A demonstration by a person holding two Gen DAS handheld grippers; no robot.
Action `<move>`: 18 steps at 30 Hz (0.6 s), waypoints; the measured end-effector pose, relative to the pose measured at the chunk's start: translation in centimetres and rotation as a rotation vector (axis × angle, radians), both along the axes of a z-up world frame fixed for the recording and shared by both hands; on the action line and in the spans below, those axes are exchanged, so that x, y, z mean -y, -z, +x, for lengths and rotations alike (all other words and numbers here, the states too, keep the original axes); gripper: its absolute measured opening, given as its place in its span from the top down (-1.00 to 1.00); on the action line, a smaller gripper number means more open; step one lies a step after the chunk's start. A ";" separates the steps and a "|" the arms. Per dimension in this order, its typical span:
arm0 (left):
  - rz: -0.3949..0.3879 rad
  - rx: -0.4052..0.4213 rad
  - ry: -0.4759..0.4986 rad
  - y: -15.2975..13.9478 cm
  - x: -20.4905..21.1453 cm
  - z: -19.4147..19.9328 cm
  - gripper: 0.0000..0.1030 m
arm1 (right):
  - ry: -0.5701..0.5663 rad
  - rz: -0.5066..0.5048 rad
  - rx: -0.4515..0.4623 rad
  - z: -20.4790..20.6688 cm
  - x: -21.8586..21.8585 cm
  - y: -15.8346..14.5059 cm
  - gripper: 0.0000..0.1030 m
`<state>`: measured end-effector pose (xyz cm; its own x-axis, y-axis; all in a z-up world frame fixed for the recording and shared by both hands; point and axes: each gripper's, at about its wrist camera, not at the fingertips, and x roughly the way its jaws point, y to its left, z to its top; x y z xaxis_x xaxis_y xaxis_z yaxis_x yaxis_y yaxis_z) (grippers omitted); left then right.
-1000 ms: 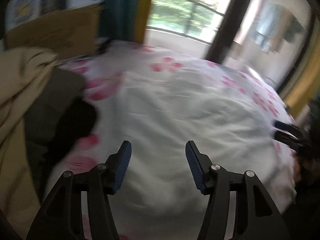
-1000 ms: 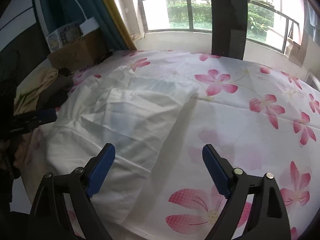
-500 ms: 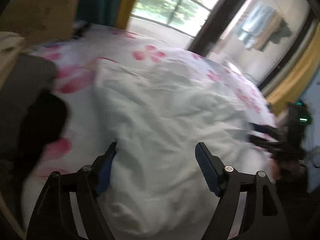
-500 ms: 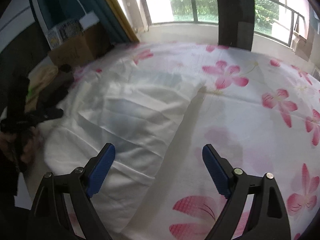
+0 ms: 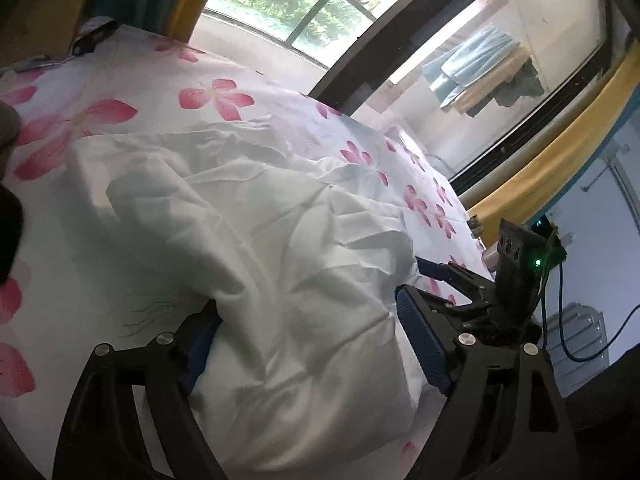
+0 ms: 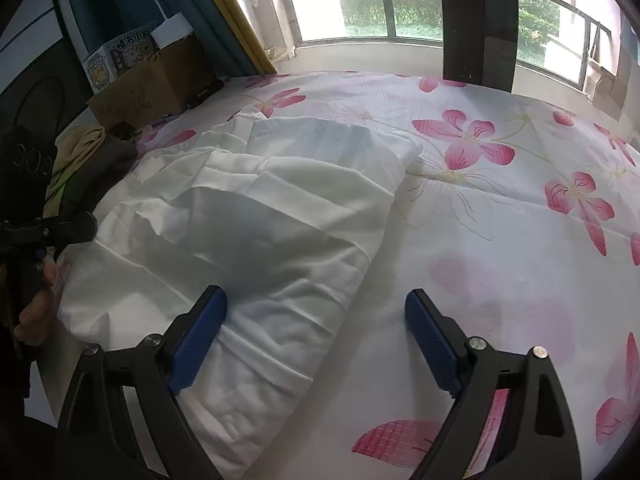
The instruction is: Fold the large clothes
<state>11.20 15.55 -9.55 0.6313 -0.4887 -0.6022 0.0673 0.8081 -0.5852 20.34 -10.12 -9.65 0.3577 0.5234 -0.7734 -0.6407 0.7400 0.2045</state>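
Cloth (image 6: pixel 256 216), white and creased, lay bunched on the flowered bed (image 6: pixel 500 248), likely awaiting a fold. Left gripper (image 5: pixel 308 340) had just spread wide, straddling its near end; right gripper (image 6: pixel 316 340) hung wide over its edge, empty. Dark clothes (image 6: pixel 108 152) and a box (image 6: pixel 148 84) sat beyond, well clear.

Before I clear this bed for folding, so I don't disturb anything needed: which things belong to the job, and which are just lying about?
Part of the job:
- white garment
- left gripper, open, garment between its fingers
- right gripper, open

Just lying about:
- flowered bedsheet underneath
- cardboard box
- pile of beige and dark clothes
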 end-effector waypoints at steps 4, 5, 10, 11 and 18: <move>0.140 -0.033 0.003 0.4 2.1 0.7 -0.69 | 0.007 0.004 -0.003 0.0 0.0 0.0 -0.73; 0.211 -0.029 0.012 0.4 2.9 0.7 -0.69 | 0.009 0.006 -0.004 0.0 0.0 0.0 -0.73; 0.400 -0.033 0.025 0.3 5.1 0.8 -0.70 | 0.025 0.040 -0.030 0.2 0.5 0.0 -0.73; 0.387 -0.031 0.020 0.3 4.9 0.8 -0.70 | 0.027 0.045 -0.031 0.2 0.5 -0.1 -0.73; 0.393 -0.006 -0.006 0.4 4.7 0.6 -0.49 | 0.039 0.072 -0.024 -0.1 0.6 0.1 -0.74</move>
